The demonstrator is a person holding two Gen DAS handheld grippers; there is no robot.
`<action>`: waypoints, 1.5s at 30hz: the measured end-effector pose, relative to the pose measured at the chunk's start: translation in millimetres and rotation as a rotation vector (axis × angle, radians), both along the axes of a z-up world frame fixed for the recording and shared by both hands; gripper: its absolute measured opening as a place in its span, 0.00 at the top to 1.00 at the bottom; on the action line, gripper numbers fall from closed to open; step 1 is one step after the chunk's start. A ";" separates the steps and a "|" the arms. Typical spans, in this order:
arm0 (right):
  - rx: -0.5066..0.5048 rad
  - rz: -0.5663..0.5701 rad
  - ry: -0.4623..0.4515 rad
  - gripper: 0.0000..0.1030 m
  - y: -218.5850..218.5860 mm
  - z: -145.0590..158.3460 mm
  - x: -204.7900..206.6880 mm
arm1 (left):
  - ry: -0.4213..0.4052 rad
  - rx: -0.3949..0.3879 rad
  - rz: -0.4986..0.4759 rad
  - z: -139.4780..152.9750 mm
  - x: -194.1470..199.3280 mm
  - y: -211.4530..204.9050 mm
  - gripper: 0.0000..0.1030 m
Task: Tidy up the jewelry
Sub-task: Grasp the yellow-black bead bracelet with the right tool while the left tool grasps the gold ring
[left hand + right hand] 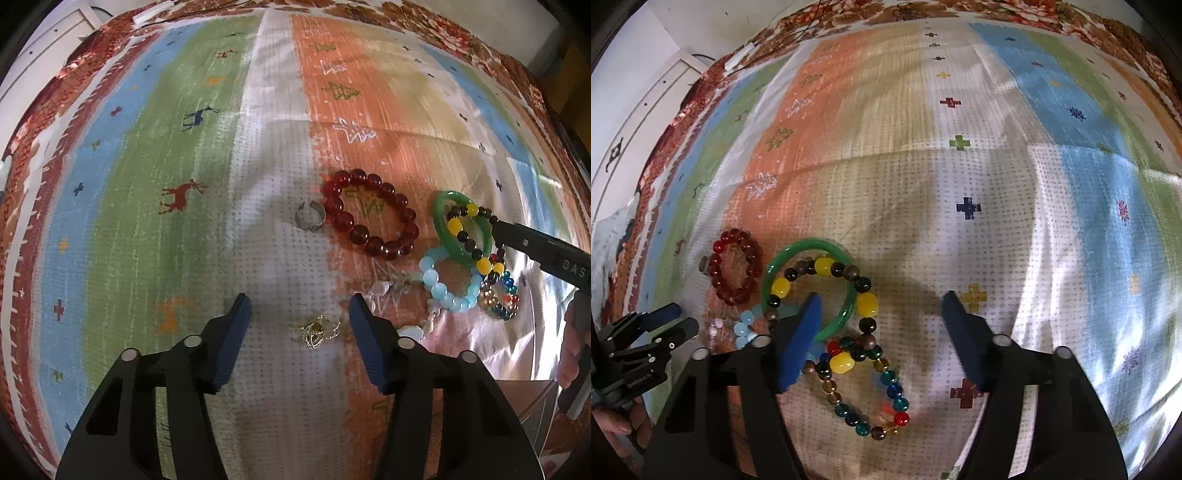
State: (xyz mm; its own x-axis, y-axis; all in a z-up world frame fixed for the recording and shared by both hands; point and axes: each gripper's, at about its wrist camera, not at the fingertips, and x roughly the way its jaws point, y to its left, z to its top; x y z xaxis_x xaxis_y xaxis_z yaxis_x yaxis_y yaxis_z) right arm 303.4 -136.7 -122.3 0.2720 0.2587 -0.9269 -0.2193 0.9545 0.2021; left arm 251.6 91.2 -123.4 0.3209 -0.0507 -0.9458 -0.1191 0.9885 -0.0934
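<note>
Only the left wrist view shows the small gold wire ring (319,329), lying on the patterned cloth (147,184) between the half-open fingers of the left gripper (301,310), untouched. Only the right wrist view shows the multicoloured bead bracelet (871,391) whole. There the right gripper (881,306) stands half open, gripping nothing, one finger over the glossy green bangle (809,247) and the black-and-yellow bead bracelet (823,266). The red bead bracelet (369,212) lies apart
</note>
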 end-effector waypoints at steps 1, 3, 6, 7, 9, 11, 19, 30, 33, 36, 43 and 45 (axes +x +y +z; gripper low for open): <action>-0.004 0.000 0.001 0.44 0.0 -0.7 0.2 | 0.004 0.000 -0.004 -0.4 0.0 -0.6 0.54; -0.007 -0.001 0.003 0.55 -0.2 -1.5 0.4 | 0.007 -0.004 -0.011 -0.2 -0.6 -2.0 0.59; -0.007 0.003 0.009 0.64 -0.3 -1.7 0.2 | 0.016 -0.012 -0.030 -0.1 -2.4 -4.6 0.64; -0.008 0.004 0.010 0.65 -0.2 -1.8 0.3 | 0.023 -0.007 -0.038 -1.1 -2.9 -6.4 0.65; -0.011 0.008 0.012 0.69 -0.2 -2.5 0.0 | 0.032 0.007 -0.046 -2.6 -4.0 -9.0 0.68; -0.011 0.010 0.015 0.76 -0.7 -3.4 -0.4 | 0.038 0.022 -0.050 -3.8 -5.0 -11.5 0.70; -0.016 0.036 0.036 0.88 2.4 -6.7 -3.7 | 0.053 0.033 -0.056 -4.4 -8.3 -12.1 0.79; -0.012 0.053 -0.032 0.88 5.0 20.8 -10.5 | 0.033 -0.008 -0.048 7.4 -8.1 -9.9 0.79; -0.019 0.071 -0.052 0.88 8.7 27.4 -16.1 | 0.022 -0.007 -0.047 10.2 -9.6 -12.6 0.79; -0.025 0.080 -0.062 0.88 10.8 32.3 -20.5 | 0.011 -0.006 -0.049 13.6 -10.8 -14.8 0.79; -0.062 0.105 -0.097 0.88 16.8 42.3 -32.1 | -0.015 0.008 -0.048 20.6 -13.3 -17.9 0.79; -0.064 0.112 -0.108 0.88 18.1 47.0 -36.6 | -0.022 0.009 -0.047 22.8 -14.9 -18.1 0.79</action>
